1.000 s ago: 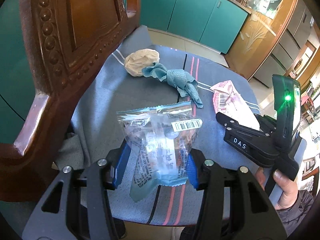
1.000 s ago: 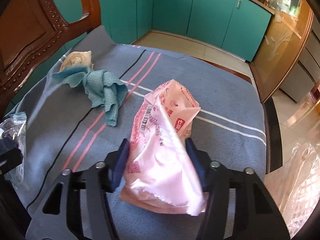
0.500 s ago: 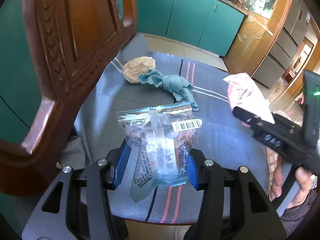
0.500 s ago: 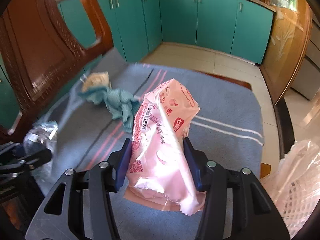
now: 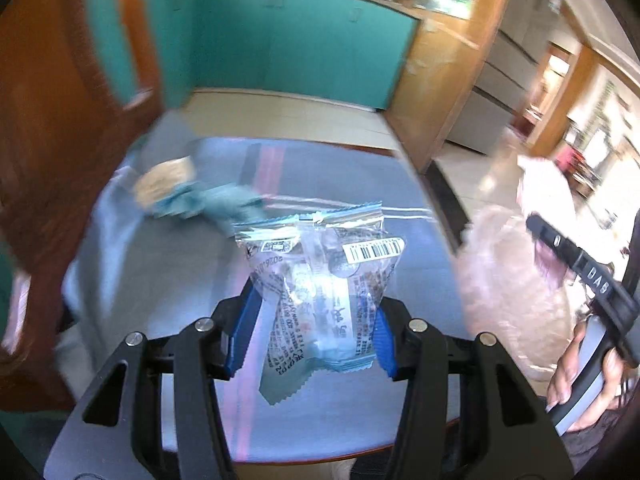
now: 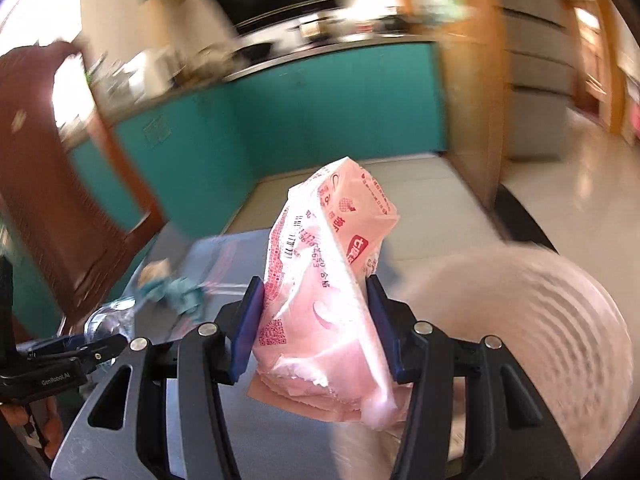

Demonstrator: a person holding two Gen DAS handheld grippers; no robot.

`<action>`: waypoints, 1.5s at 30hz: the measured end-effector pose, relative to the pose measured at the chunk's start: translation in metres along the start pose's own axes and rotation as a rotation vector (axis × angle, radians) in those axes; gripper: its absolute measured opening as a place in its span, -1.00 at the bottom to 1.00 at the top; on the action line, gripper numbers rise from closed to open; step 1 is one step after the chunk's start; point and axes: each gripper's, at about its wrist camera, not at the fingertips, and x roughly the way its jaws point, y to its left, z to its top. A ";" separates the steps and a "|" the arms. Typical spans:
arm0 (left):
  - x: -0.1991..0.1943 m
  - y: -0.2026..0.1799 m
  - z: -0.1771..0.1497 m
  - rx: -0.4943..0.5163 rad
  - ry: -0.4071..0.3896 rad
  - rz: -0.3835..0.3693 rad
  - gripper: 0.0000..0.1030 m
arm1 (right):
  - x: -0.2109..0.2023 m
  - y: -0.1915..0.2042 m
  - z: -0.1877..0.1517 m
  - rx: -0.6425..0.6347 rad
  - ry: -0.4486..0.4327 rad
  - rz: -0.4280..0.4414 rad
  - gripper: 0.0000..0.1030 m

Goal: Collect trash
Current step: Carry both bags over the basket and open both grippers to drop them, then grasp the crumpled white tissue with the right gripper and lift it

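Observation:
My left gripper (image 5: 316,320) is shut on a clear snack wrapper (image 5: 320,280) with a barcode, held above the blue-covered chair seat (image 5: 352,184). My right gripper (image 6: 316,316) is shut on a pink plastic packet (image 6: 324,280), lifted high off the seat. A crumpled beige paper ball (image 5: 164,180) and a teal tissue (image 5: 224,204) lie on the seat at the back left; they show blurred in the right wrist view (image 6: 176,284). A pale pink mesh-like trash bag (image 6: 540,320) is at the right, next to the seat; it also shows in the left wrist view (image 5: 508,280).
The carved wooden chair back (image 5: 52,120) rises on the left. Teal cabinets (image 5: 280,40) and tiled floor (image 5: 280,100) lie beyond. The right gripper's body and the hand holding it (image 5: 588,288) show at the right of the left wrist view.
Both grippers have lifted and swung right with their wrappers held. The right gripper has risen well off the seat toward the pink bag. Both views are motion-blurred now.

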 end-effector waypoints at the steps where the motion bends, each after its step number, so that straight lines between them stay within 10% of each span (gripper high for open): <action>1: 0.003 -0.015 0.005 0.027 0.001 -0.038 0.00 | -0.010 -0.019 -0.003 0.064 0.004 -0.037 0.00; 12: 0.058 -0.162 0.007 0.281 0.142 -0.351 0.01 | -0.051 -0.117 -0.027 0.191 0.170 -0.334 0.01; 24: 0.068 -0.176 0.004 0.311 0.167 -0.385 0.62 | -0.044 -0.122 -0.036 0.232 0.201 -0.358 0.39; 28: 0.062 -0.136 0.015 0.237 0.127 -0.317 0.62 | -0.040 -0.119 -0.034 0.232 0.204 -0.362 0.40; 33: 0.049 -0.058 0.021 0.098 0.047 -0.023 0.62 | -0.032 -0.090 -0.011 0.183 0.159 -0.309 0.40; 39: 0.025 0.045 -0.003 -0.066 0.046 0.186 0.60 | 0.028 0.005 0.037 0.010 0.185 -0.044 0.40; 45: 0.008 0.086 -0.033 -0.086 0.095 0.240 0.60 | 0.144 0.139 0.037 -0.232 0.354 0.207 0.39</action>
